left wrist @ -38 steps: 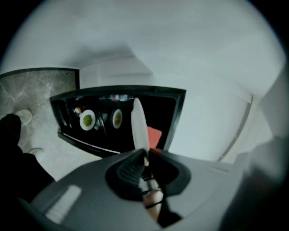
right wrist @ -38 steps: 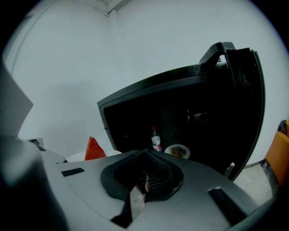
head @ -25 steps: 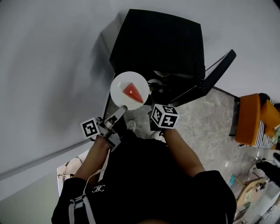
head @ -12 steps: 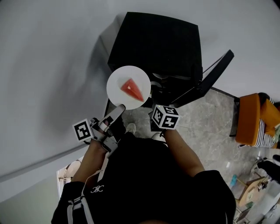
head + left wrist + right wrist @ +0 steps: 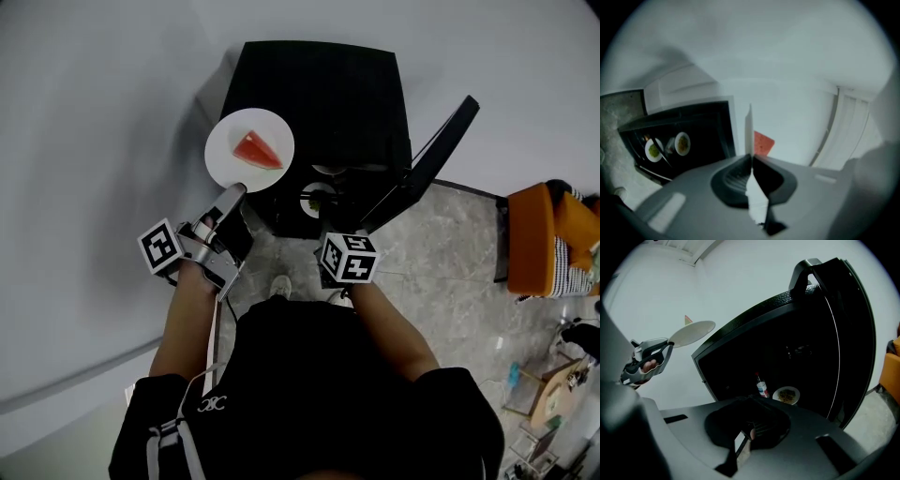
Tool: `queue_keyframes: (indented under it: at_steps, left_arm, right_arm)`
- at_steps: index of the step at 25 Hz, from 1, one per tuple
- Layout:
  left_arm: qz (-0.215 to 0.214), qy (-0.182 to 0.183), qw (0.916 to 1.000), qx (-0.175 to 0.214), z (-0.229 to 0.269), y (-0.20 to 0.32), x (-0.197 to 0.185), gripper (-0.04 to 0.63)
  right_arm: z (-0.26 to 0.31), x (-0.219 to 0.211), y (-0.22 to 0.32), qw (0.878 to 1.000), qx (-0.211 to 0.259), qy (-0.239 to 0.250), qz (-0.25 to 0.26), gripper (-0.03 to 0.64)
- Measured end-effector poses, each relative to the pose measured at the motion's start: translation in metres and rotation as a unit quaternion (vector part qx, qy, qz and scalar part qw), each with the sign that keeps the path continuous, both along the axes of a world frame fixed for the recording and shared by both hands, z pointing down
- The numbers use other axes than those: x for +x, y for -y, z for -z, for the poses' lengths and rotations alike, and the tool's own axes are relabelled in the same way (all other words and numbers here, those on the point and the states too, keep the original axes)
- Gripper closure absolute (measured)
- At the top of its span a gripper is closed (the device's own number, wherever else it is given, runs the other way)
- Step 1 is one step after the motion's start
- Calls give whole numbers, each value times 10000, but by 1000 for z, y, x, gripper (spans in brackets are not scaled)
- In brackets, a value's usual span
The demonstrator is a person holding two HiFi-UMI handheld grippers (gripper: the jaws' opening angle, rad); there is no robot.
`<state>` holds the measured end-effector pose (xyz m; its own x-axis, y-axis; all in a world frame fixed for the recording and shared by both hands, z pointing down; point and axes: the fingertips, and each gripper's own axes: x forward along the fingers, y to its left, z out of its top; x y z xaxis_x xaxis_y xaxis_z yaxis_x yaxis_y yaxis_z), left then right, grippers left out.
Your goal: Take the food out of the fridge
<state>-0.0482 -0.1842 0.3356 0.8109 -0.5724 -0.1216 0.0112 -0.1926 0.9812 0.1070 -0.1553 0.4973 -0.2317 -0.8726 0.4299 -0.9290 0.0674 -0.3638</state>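
A white plate (image 5: 249,150) with a red watermelon slice (image 5: 257,150) hangs level in front of the black fridge's (image 5: 319,94) top left corner. My left gripper (image 5: 234,190) is shut on its near rim. In the left gripper view the plate (image 5: 749,126) shows edge-on between the jaws, with the slice (image 5: 763,143) behind it. My right gripper (image 5: 752,427) is shut and empty, pointing into the open fridge (image 5: 797,348). A sauce bottle (image 5: 762,387) and a plate of food (image 5: 786,395) stand inside.
The fridge door (image 5: 422,164) stands open to the right. Two small dishes (image 5: 654,150) show on a shelf inside. An orange chair (image 5: 548,239) is at the far right on the stone floor (image 5: 441,262). A white wall (image 5: 94,141) runs along the left.
My left gripper has lifted the plate with the slice up and to the left, out from the fridge opening. The right gripper has kept its place.
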Motion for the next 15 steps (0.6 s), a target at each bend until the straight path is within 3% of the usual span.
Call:
queue_keyframes:
  at_steps: [6, 15]
  left_arm:
    - [55, 49, 9997, -218, -2, 47, 24, 583]
    - [162, 42, 9987, -473, -18, 60, 27, 581]
  right_arm:
    - [-1, 21, 6, 9999, -15, -39, -121, 618]
    - [5, 28, -7, 9996, 51, -143, -250, 618]
